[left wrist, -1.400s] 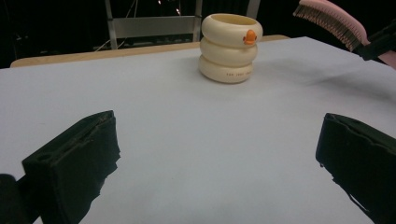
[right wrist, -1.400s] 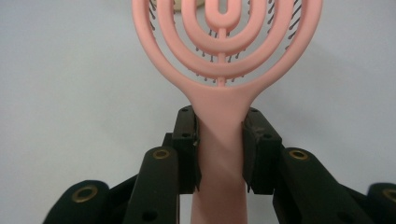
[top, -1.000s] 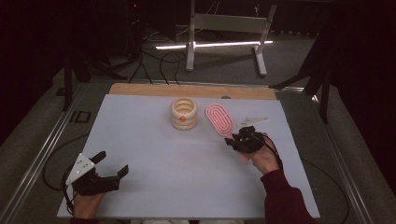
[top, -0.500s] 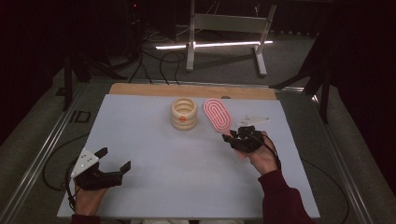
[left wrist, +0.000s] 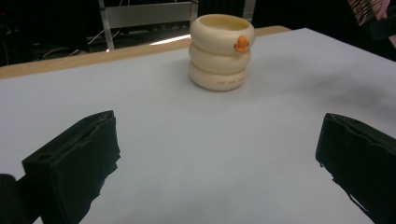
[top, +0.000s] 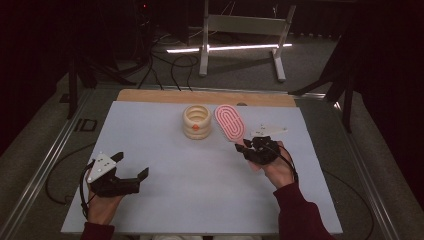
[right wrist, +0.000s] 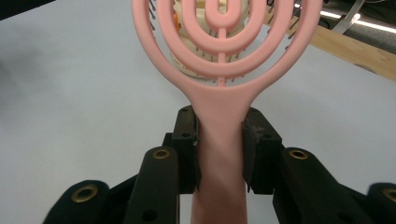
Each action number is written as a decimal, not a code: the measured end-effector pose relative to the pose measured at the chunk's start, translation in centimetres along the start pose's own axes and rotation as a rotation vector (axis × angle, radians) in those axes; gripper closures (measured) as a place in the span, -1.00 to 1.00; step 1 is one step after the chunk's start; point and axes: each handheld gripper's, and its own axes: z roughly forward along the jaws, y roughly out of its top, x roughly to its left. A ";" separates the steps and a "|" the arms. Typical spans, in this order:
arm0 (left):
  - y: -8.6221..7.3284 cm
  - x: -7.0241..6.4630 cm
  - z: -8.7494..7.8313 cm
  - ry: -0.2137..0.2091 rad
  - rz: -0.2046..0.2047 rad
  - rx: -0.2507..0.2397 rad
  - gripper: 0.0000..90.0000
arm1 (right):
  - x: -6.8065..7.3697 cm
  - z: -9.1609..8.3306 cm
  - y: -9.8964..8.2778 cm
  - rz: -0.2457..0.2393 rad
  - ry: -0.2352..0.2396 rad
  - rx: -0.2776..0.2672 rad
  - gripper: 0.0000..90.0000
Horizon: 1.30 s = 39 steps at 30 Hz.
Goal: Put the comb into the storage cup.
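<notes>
High view: the right gripper (top: pixel 248 146) has its fingers clamped on the handle of a pink brush (top: pixel 230 122), whose oval head lifts off the white surface (top: pixel 200 190) just to the right of a cream ringed cup (top: pixel 197 122). The right gripper view shows the brush handle pinched between both fingers, its head rising in front of the cup. The left gripper (top: pixel 131 175) sits well short of the cup, toward the near left, fingers spread wide with nothing between them

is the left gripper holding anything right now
No, the left gripper has its jaws wide apart with only bare table between them, well short of the cream cup.
</notes>
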 end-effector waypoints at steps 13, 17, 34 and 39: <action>1.4 -0.2 0.4 -0.015 0.018 -0.008 -0.99 | 0.8 0.4 0.2 -0.011 0.009 -0.018 0.55; 1.7 -0.5 0.8 -0.018 0.026 0.001 -0.99 | 1.1 0.5 0.3 -0.022 0.017 -0.021 0.55; 3.1 -1.1 2.3 -0.046 0.027 0.001 -0.99 | 2.2 1.2 0.8 -0.046 0.030 -0.045 0.55; 3.5 -1.3 2.8 -0.053 0.030 0.008 -0.99 | 2.5 1.3 0.9 -0.043 0.037 -0.050 0.55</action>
